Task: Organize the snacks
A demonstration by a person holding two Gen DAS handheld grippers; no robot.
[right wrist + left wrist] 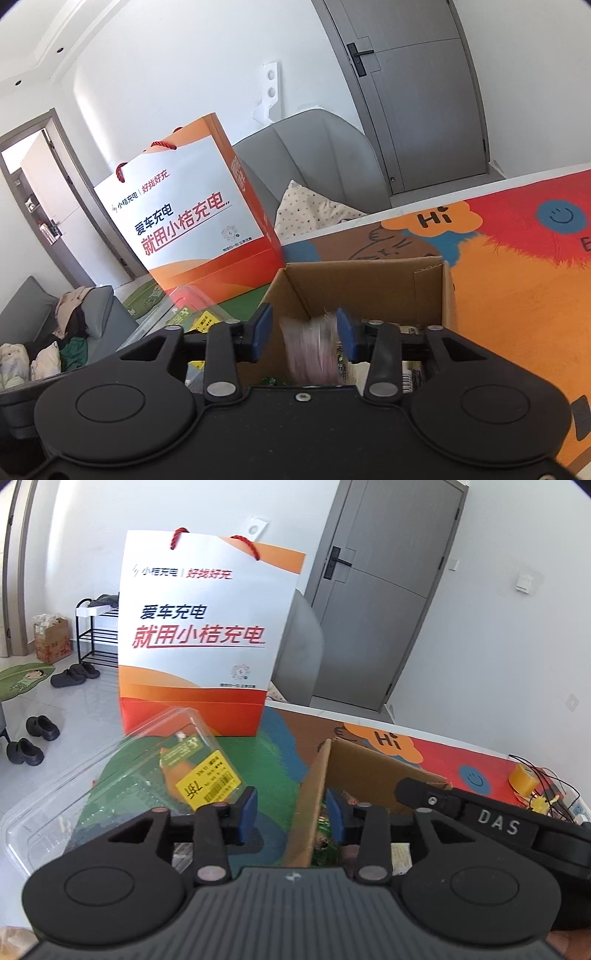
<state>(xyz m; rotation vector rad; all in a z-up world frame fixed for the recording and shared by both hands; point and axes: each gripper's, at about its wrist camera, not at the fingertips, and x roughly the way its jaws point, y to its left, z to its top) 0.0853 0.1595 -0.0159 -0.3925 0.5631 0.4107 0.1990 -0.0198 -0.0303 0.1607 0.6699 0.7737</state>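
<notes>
Pinkish snack packet (314, 347), blurred, between parted jaws of right gripper (306, 332) over cardboard box (369, 280) mid-tabletop; grip not evident. Best released low, clear of box walls. Left gripper (291, 812) unclenched, empty, straddling box's left wall beside clear plastic tray (122, 771).

The open cardboard box (365, 284) leaves room from above; paper bag (195, 627) and clear container (110, 771) crowd its left.

A home's living room: a grey sofa (317, 155) with a spotted cushion (314, 214) at twelve o'clock, slippers (74, 675) and a black shoe rack (96, 635) on the tiled floor at nine, laundry (44, 343) heaped on another couch.
</notes>
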